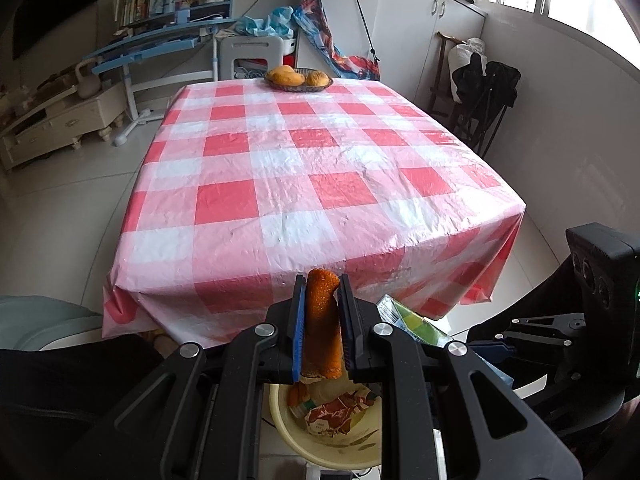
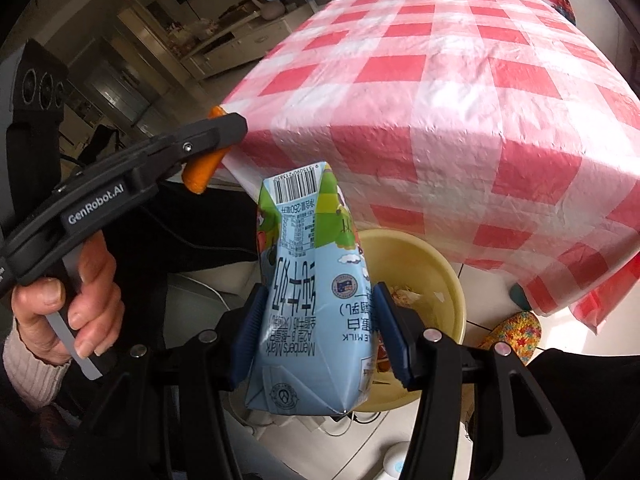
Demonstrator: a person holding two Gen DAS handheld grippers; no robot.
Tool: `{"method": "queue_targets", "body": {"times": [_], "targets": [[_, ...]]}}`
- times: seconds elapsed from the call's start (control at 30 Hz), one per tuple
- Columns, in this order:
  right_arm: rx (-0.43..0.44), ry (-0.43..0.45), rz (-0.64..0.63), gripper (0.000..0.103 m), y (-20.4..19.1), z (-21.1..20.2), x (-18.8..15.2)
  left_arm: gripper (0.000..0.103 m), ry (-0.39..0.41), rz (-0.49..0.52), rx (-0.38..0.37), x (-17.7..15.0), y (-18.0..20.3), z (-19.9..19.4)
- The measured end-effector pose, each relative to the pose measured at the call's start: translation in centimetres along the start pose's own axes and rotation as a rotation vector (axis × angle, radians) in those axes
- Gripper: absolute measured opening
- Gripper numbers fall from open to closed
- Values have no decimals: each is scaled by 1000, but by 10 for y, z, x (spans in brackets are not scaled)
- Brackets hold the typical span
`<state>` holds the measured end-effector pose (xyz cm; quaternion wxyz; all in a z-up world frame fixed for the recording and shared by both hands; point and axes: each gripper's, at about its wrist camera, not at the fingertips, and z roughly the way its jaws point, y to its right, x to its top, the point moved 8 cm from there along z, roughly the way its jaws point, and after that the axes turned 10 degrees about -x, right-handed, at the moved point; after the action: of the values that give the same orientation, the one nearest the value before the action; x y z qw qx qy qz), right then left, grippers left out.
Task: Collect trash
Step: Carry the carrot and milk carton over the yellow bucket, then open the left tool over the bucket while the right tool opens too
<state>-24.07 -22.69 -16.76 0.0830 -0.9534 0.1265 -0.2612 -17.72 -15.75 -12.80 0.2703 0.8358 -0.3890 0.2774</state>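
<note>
A: Trash in both grips right now! The left hand-held gripper (image 1: 322,300) is clamped tight on an orange, rough-skinned peel strip (image 1: 322,320), standing upright between the blue pads.

B: And the right hand-held gripper (image 2: 316,332) is squeezing a pale blue milk carton (image 2: 310,280): barcode end up, cartoon farm print, its sides dented in where the pads press.

A: Both pieces hang just off the near edge of the counter (image 1: 312,168), right above a yellow bowl (image 2: 436,264) on the floor.

B: That bowl already holds scraps; I can see a red-and-white wrapper (image 1: 334,412) in the left view. What else lies under it, I cannot tell, since the gripper frame covers most of the rim.

A: The carton blocks a good part of the bowl in the right view as well. In the left view only a green corner of the carton peeks past the right pad.

B: A hand (image 2: 76,304) with a knitted cuff grips the left tool's handle. The lower end of the peel is hidden behind the jaws.

A: The counter wears a red-and-white checked plastic cloth, wrinkled, draping over the near edge.

B: At the far edge sits a basket (image 1: 298,86) with orange-brown fruit or buns; too small to say which.

A: Beyond, a blue desk with books, white cabinets, pale floor tiles, and windows at the far right.
</note>
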Motion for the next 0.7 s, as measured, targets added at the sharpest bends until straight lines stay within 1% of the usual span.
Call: {"method": "queue_targets", "body": {"times": [0.13, 0.2, 0.27, 0.33, 0.43, 0.6, 0.67, 0.7], "targets": [[-10, -7, 10, 53, 5, -1, -2, 16, -22, -3, -3, -3, 0, 3], [-13, -12, 15, 54, 6, -1, -2, 16, -46, -3, -13, -7, 2, 6], [-14, -26, 17, 54, 6, 0, -3, 24, -79, -5, -16, -12, 4, 11], [-20, -31, 15, 54, 6, -1, -3, 39, -86, -2, -2, -14, 4, 12], [-17, -23, 23, 54, 5, -4, -2, 46, -63, 2, 12, -12, 3, 8], [-21, -16, 29, 54, 6, -5, 0, 55, -22, 6, 59, -5, -1, 1], [-21, 2, 31, 55, 6, -8, 3, 63, 16, 23, 98, 0, -2, -5], [-18, 16, 33, 57, 5, -11, 5, 70, 45, 32, 121, 4, -2, -10]]}}
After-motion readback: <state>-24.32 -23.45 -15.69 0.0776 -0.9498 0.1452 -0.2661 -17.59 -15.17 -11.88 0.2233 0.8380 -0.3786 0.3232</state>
